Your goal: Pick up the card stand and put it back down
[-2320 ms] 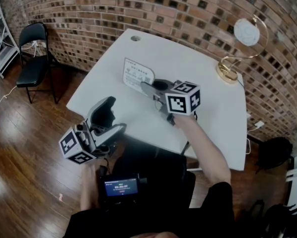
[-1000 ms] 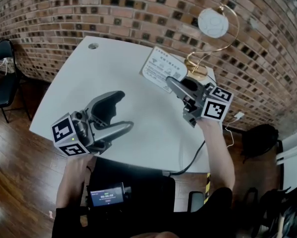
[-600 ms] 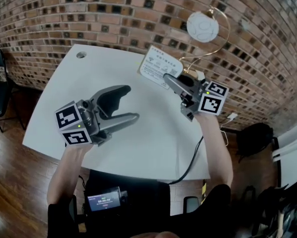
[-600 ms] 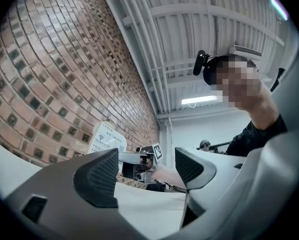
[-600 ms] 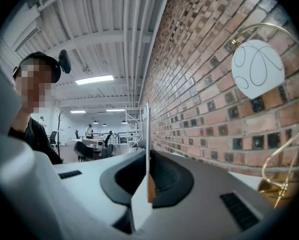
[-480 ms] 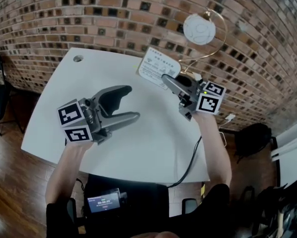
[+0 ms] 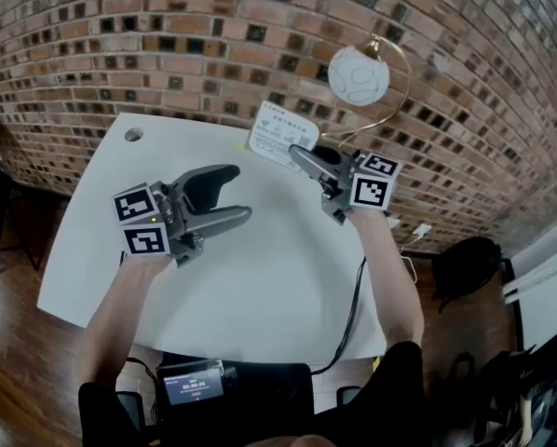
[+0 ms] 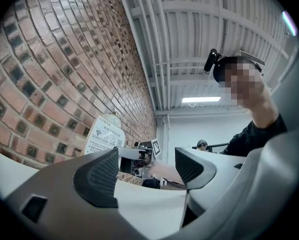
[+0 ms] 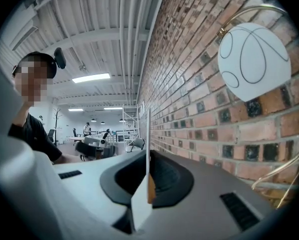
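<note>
Pickup looks done: your right gripper (image 7: 302,156) has its jaws clamped on the card stand (image 7: 277,136), held clear of the table (image 7: 260,277) near the brick wall (image 7: 167,54), your left gripper (image 7: 237,192) gapes empty, and setting it down remains.

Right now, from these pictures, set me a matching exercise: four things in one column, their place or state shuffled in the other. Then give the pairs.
Things
1. card stand
2. left hand-held gripper
3. lamp globe
4. cable hole

Place or state
A. open, nothing between its jaws
B. white, hanging from a gold hoop by the brick wall
C. clamped in the right hand-held gripper
D. in the far left corner of the table

Pairs: 1-C, 2-A, 3-B, 4-D
</note>
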`<state>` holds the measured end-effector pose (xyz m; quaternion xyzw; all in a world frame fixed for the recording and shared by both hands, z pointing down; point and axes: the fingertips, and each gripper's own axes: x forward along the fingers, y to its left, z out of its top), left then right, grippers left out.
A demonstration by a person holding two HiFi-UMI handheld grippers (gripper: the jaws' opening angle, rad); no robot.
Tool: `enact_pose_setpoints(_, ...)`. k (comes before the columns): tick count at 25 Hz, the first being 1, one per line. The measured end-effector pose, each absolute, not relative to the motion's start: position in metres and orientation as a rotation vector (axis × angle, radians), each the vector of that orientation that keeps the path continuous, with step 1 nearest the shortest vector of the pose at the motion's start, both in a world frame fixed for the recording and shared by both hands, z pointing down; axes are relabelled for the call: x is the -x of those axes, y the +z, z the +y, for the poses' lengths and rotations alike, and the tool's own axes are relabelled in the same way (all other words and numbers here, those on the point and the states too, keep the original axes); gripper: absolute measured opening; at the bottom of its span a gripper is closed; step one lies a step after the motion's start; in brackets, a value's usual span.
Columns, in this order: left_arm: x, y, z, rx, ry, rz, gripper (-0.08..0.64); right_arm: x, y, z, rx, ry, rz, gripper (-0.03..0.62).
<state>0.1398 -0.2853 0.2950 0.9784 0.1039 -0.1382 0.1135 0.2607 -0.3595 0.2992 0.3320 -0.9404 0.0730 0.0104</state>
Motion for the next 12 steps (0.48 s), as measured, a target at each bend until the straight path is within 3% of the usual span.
enact_pose_setpoints(5, -0.148, 0.311, -0.315, -2.883, -0.317, 0.286, 0.345, -0.262, 0.307, -0.378, -1.04, 0.232, -2.916, 0.026)
enact_pose_setpoints(12, -0.143, 0.324, -0.334, -2.781, -0.432, 0.288, 0.345, -0.269, 0.327, -0.41, -1.02, 0.268, -2.927, 0.026)
